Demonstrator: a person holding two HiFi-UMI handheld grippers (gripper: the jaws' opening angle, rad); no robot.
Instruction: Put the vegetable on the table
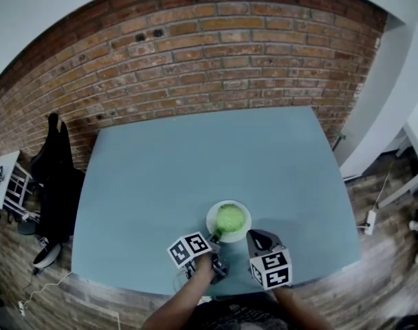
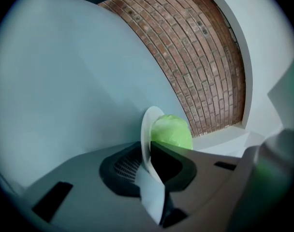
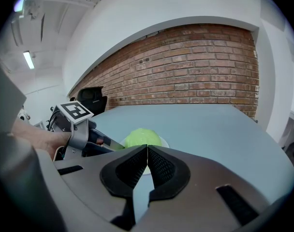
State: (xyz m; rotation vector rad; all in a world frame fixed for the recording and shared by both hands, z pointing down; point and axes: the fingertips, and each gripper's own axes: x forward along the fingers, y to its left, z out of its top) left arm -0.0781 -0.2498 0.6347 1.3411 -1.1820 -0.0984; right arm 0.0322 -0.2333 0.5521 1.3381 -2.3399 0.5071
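here, left gripper pinching plate holding vegetable, right gripper closed

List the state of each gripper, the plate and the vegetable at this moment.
left gripper: shut on the plate's rim.
right gripper: shut, with nothing between its jaws, close beside the plate.
plate: upright near the table's front edge, held at its rim and carrying the cabbage.
cabbage: whole, sitting on the plate, not yet on the table.
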